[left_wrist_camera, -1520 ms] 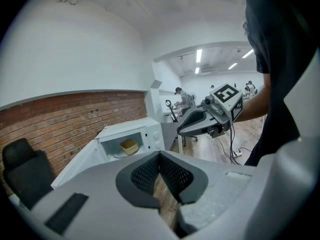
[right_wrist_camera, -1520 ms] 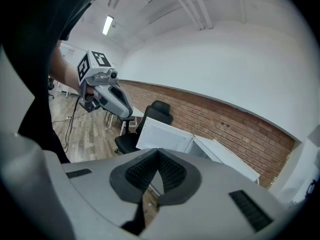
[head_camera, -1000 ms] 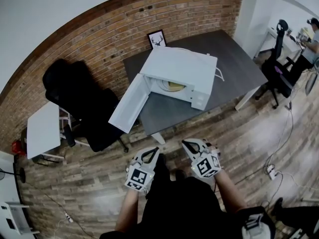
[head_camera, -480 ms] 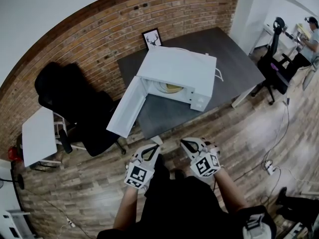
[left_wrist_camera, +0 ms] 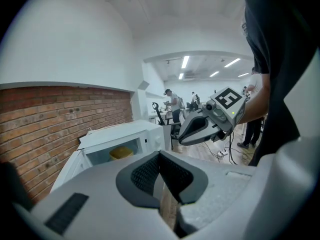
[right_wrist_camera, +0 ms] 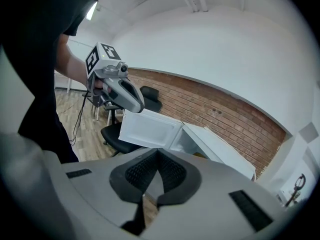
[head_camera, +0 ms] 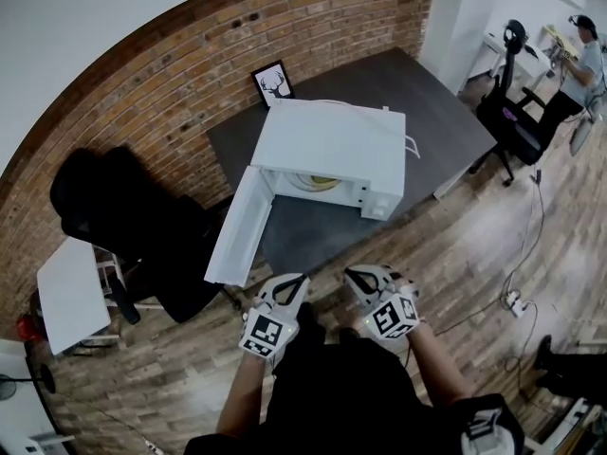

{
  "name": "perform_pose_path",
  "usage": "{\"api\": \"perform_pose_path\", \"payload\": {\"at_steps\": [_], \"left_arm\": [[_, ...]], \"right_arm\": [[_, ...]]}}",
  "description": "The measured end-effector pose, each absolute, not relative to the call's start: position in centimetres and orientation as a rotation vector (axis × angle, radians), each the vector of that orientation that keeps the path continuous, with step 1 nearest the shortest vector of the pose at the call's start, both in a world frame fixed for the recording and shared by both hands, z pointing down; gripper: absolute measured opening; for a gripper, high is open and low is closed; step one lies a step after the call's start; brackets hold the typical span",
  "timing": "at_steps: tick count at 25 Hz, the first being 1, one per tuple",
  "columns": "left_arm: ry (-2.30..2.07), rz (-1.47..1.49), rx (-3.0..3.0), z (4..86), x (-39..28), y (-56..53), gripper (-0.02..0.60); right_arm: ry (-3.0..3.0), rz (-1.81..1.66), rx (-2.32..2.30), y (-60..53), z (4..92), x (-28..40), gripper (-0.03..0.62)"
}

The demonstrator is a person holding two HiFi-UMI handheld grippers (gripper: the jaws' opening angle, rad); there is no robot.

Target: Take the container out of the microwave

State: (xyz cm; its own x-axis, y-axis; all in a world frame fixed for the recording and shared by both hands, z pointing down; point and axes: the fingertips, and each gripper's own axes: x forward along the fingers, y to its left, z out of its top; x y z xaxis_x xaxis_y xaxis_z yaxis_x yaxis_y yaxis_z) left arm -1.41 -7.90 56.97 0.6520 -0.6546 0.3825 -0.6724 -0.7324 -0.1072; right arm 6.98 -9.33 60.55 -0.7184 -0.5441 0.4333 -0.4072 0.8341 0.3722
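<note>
Nearest to us, the left gripper (head_camera: 296, 281) and the right gripper (head_camera: 351, 273) are held side by side in front of the body, both pointing ahead and a little downward. In each gripper view the two dark pads meet at the tips with nothing between them, so both tools are closed and empty.

Just beyond the left gripper hangs the open microwave door (head_camera: 237, 230). It is swung out on its left hinge, and its free edge reaches toward us over the wooden floor (head_camera: 455, 254). Behind the door stands a black office chair (head_camera: 123, 211).

Past the door is the white microwave (head_camera: 332, 145), standing on a dark grey table (head_camera: 436, 112) with its cavity facing us. The yellow container (head_camera: 321, 180) sits inside on the cavity floor, well apart from both tools. It is low and looks rounded, though it is too small here to tell a long axis.

The container lies straight ahead, roughly between the two grippers and about as far from one as from the other. Because the door crowds the left side, we judge that the right gripper has the freer line into the opening. Either tool must open before it can take the container.

Farthest off, a framed deer picture (head_camera: 274, 81) leans against the brick wall (head_camera: 171, 55).
</note>
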Motion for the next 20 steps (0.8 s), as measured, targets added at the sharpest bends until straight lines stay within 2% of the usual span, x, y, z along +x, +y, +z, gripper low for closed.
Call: {"api": "perform_pose_path", "payload": {"at_steps": [20], "left_arm": [[-0.885, 0.547, 2.955, 57.1, -3.0, -14.6, 0.003]], "right_arm": [[-2.357, -0.253, 0.952, -14.9, 61.6, 5.0, 0.000]]}}
